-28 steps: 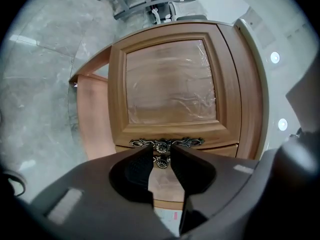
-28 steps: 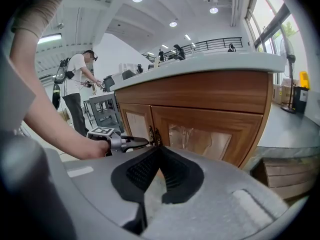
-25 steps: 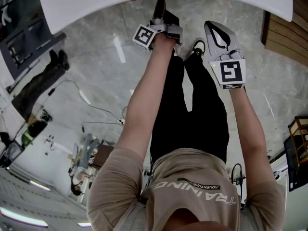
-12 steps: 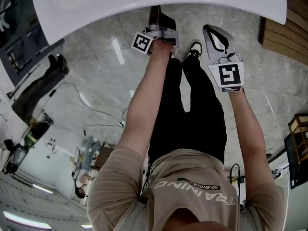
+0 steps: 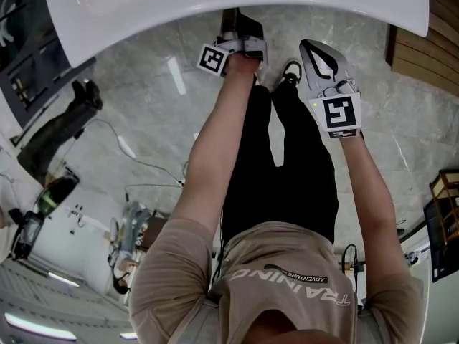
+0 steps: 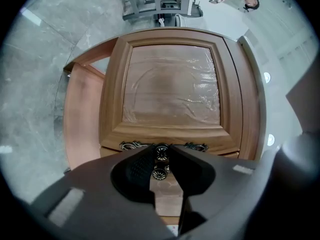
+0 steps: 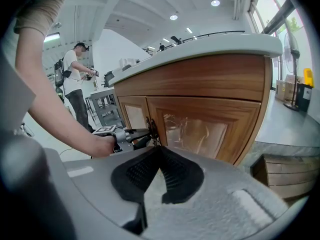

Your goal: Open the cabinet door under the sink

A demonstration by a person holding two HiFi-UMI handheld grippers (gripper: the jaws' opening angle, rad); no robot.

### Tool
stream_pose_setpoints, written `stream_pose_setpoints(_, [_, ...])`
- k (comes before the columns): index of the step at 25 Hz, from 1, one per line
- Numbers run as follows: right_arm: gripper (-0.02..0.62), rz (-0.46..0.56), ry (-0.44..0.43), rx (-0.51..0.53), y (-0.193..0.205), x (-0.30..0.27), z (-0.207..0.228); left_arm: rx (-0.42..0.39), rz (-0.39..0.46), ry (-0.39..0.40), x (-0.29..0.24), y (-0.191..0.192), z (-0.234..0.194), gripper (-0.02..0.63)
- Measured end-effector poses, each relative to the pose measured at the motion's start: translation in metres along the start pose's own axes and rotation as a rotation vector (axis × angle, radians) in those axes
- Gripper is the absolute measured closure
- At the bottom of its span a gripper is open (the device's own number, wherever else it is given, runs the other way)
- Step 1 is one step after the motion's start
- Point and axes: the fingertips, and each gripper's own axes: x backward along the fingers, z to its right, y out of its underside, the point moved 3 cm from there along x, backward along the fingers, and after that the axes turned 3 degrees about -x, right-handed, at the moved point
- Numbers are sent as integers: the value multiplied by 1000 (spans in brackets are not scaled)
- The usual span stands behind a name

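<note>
Door (image 6: 170,89) sits under desk (image 7: 215,43): wood frame, film over panel, second door (image 7: 131,115) just beside it. Two knobs at seam between them. I read left hand-held gripper (image 6: 161,155) as narrow, pinched on knob (image 6: 159,173), jaws just eased open slightly. Right hand-held gripper (image 7: 158,151) closed, empty, apart from doors, aimed at them. Person (image 7: 75,79) stands well behind.

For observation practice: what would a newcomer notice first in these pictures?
The wooden cabinet door, its panel under shiny film, fills the left gripper view. The left gripper grips an ornate knob, jaws just opened slightly. A white countertop arcs across the head view's top.
</note>
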Motion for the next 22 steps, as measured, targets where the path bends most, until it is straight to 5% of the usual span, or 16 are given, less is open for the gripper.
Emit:
stream_pose_setpoints(9, [592,-3,-5,5,3,3,0,63,23,17,1,1,-2,512])
stream_pose_setpoints(22, [592,-18,-11,1,21,13,2,-9,-2,19,-1,0,-1,506])
